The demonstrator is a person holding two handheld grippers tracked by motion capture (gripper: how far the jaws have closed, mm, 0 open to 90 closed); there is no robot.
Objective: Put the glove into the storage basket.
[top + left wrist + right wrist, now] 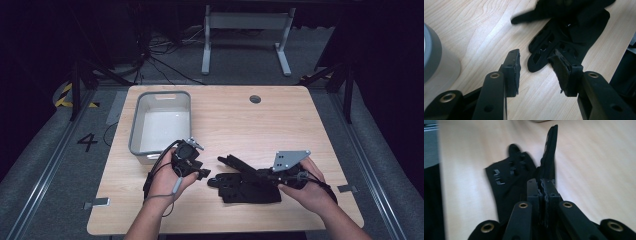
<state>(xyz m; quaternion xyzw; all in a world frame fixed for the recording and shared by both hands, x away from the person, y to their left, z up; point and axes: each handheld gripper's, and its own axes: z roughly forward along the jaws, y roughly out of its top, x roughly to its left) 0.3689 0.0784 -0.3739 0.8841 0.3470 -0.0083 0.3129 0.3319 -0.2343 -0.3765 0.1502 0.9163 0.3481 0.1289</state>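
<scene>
The left gripper [536,67] had its jaws spread wide with nothing between them, the two pads hovering just above the wooden counter [235,120] and framing the fingertip end of a black glove [564,42] that lay flat on the wood; in the left gripper view the right-hand pad sat just beside, perhaps brushing, the glove's perforated edge, though actual contact could not be made out. In the high view that left gripper [202,173] was held in the person's left hand [167,180] near the front of the counter, just to the left of the dark glove [245,187], and close to the near corner of a grey plastic bin [136,125] that stood on the left half of the counter. The right gripper [267,175], carried in the right hand [307,187] with its grey three-cornered plate on top, had its jaws clenched on black fabric: the right gripper view showed the pads pressed together on a fold of the glove's material [549,162], which rose in a thin upright strip beyond the tips (a second flat part with small cut-outs [509,177] lay on the counter to its left). The gloves rested near the front middle of the counter, between the two hands.
</scene>
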